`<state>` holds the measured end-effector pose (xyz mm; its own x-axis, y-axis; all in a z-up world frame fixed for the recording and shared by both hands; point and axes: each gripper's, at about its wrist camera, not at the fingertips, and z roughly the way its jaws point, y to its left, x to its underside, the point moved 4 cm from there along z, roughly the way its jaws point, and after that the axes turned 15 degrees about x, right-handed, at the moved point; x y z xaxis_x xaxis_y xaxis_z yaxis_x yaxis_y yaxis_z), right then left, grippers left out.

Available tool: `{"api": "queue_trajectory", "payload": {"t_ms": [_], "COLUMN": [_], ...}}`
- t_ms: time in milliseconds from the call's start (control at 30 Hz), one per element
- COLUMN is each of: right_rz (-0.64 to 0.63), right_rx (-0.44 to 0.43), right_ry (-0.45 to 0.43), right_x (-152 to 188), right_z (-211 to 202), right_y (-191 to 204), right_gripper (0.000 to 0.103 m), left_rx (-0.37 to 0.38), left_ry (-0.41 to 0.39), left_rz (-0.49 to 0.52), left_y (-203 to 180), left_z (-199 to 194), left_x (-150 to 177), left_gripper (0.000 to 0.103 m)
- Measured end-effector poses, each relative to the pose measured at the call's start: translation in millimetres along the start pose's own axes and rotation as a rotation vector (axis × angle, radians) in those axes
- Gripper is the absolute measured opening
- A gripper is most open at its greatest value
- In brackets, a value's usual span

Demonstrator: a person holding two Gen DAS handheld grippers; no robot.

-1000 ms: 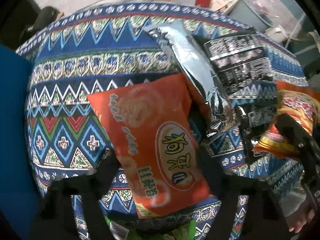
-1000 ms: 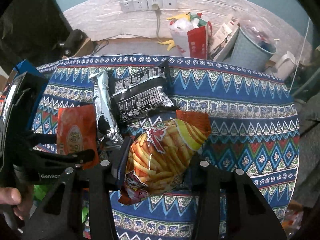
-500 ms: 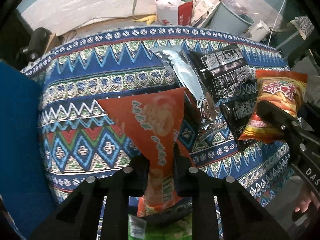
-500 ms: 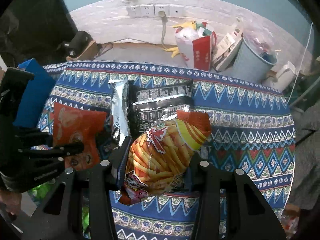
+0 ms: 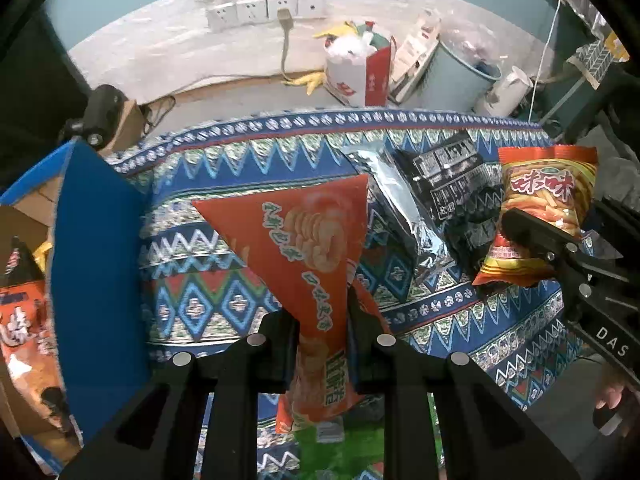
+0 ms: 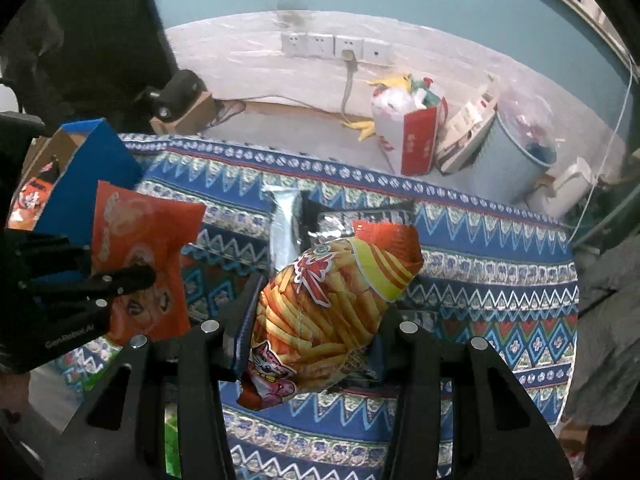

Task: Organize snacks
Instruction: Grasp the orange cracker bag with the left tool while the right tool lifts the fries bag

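My left gripper (image 5: pixel 322 344) is shut on an orange chip bag (image 5: pixel 308 248) and holds it above the patterned tablecloth (image 5: pixel 208 292); the bag also shows in the right wrist view (image 6: pixel 140 256). My right gripper (image 6: pixel 308 344) is shut on a yellow-orange fries bag (image 6: pixel 328 312), lifted off the cloth; it also shows in the left wrist view (image 5: pixel 540 208). A silver bag (image 5: pixel 400 208) and a black bag (image 5: pixel 452 176) lie on the cloth between the grippers.
A blue cardboard box (image 5: pixel 96 264) holding orange snack bags (image 5: pixel 20 320) stands at the left; it also shows in the right wrist view (image 6: pixel 84 176). A green bag (image 5: pixel 340 448) lies under the left gripper. Beyond the table are a red-white bag (image 6: pixel 412 136) and a grey bin (image 6: pixel 516 152).
My left gripper closed on the orange chip bag and lifted it off the cloth. Both grippers rose with their bags; the blue box came into view at left.
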<state>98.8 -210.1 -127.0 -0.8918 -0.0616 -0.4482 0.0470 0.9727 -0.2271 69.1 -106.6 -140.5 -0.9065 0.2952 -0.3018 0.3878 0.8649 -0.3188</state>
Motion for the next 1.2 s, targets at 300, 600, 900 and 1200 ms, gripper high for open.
{"api": "queue_trajectory", "payload": {"t_ms": [300,600,900,1200], "right_rz": [-0.021,-0.052,-0.088,-0.130], "right_rx": [-0.025,-0.054,-0.095,-0.129], "right_ry": [-0.057,-0.109,-0.151,-0.175], "right_x": [-14.3,-27.8,-38.9,-45.7], "right_z": [-28.7,-54.0,-75.1,-87.2], "right_y": [19.8,45.6,73.9,107.1], "right_gripper": [0.044,0.044,0.044,0.044], "left_rx": [-0.040,-0.031,-0.042,-0.052], "left_ry": [-0.100,-0.151,-0.228,-0.289], "left_rz": [0.058,0.045,0.014,-0.062], "left_y": [-0.1,9.8,34.4,72.3], "left_z": [-40.3,-76.1,-117.3,-153.4], "left_x": [4.1,10.1,17.4,29.5], "left_gripper": [0.020,0.020,0.020,0.020]}}
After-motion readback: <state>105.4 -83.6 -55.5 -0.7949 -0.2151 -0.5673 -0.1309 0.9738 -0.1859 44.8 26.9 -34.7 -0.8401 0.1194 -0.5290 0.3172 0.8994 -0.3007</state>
